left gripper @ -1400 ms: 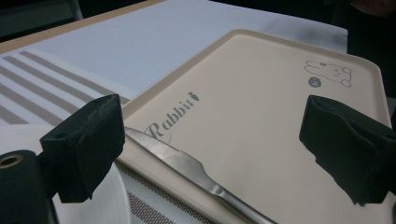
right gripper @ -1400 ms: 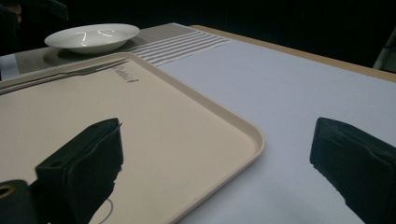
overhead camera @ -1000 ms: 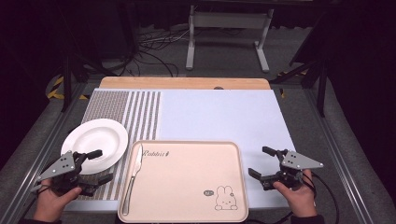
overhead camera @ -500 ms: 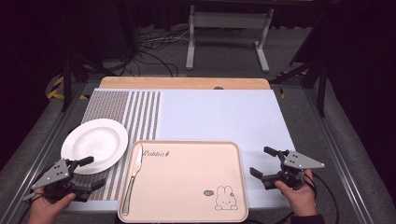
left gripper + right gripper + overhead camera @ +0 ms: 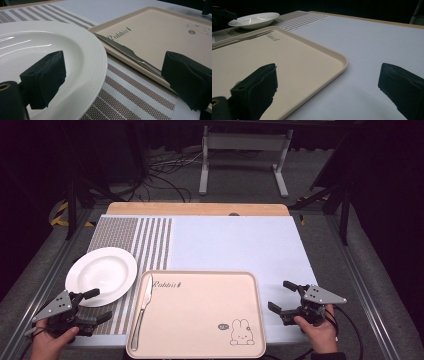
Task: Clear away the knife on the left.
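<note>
A white plate [image 5: 101,275] rests on the striped placemat [image 5: 131,245] at the left. A beige tray [image 5: 200,315] with a rabbit print lies at the front middle, and a silver knife [image 5: 141,310] lies along its left side. My left gripper [image 5: 96,305] is open at the plate's near edge, one jaw over the plate [image 5: 62,60], the other towards the knife [image 5: 130,53] and tray [image 5: 160,32]. My right gripper [image 5: 282,296] is open just right of the tray, straddling the tray's right rim [image 5: 334,67].
A pale blue mat [image 5: 235,242] covers the table's middle and right. A wooden strip [image 5: 197,209] runs along the far edge. Beyond the table stand a metal frame [image 5: 242,155] and floor cables [image 5: 165,167]. Dark metal rails flank the table.
My left gripper drew back towards the front left corner, then came forward again to the plate's near edge. The right gripper has hardly moved.
</note>
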A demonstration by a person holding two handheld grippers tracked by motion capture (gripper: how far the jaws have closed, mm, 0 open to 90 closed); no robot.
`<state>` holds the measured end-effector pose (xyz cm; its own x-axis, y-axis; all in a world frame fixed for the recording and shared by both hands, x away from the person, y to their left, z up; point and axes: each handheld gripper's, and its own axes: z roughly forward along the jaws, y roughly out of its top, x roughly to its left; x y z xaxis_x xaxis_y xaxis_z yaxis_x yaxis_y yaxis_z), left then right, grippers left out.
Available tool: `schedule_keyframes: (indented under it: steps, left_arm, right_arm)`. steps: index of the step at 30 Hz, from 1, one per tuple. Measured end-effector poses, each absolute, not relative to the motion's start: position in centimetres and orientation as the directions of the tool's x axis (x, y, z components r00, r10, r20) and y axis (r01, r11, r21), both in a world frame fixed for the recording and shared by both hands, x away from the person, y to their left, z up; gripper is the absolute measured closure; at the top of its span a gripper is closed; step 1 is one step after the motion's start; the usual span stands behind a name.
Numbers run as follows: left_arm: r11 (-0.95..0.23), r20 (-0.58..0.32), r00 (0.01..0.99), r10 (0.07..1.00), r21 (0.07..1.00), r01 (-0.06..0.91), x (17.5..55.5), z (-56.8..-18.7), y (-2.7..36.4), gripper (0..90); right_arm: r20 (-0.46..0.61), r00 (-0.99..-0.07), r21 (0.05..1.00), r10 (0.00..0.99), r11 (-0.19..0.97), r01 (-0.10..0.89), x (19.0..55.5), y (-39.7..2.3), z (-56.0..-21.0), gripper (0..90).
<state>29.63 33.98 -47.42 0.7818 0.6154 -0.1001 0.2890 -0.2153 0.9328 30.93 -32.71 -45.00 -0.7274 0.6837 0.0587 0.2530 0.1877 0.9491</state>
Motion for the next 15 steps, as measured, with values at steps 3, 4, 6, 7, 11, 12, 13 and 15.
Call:
schedule_keyframes:
  steps: [3,4,6,7,11,12,13,15]
  left_arm:
    - [-0.217,-0.099,0.782,0.616,0.932,0.289,29.63,-47.40,33.98,6.6]
    - [-0.216,-0.099,0.781,0.617,0.933,0.289,29.62,-47.40,33.97,6.6]
    - [-0.216,-0.100,0.780,0.617,0.932,0.290,29.63,-47.40,33.97,6.6]
    - [-0.217,-0.100,0.779,0.618,0.931,0.292,29.63,-47.38,33.98,6.6]
    - [-0.221,-0.098,0.780,0.618,0.931,0.291,29.61,-47.36,33.92,6.5]
    - [-0.228,-0.092,0.780,0.618,0.930,0.290,29.58,-47.30,33.88,6.5]
    - [-0.230,-0.089,0.781,0.618,0.930,0.287,29.56,-47.26,33.83,6.3]
    - [-0.231,-0.088,0.783,0.615,0.930,0.286,29.47,-47.11,33.72,6.3]
  right_arm:
    - [0.053,-0.731,0.949,0.680,0.194,0.249,30.99,-32.61,-45.00,3.2]
    - [0.055,-0.731,0.948,0.680,0.194,0.252,30.99,-32.59,-45.00,3.2]
    - [0.055,-0.732,0.948,0.679,0.195,0.253,31.03,-32.58,-44.99,3.2]
    - [0.055,-0.732,0.948,0.679,0.195,0.251,31.03,-32.57,-44.98,3.2]
    - [0.054,-0.733,0.949,0.678,0.194,0.250,31.03,-32.55,-44.95,3.2]
    - [0.055,-0.733,0.949,0.678,0.193,0.250,31.03,-32.54,-44.95,3.2]
    - [0.055,-0.733,0.949,0.678,0.194,0.250,31.02,-32.52,-44.95,3.2]
    - [0.052,-0.734,0.949,0.677,0.196,0.247,31.02,-32.50,-44.95,3.2]
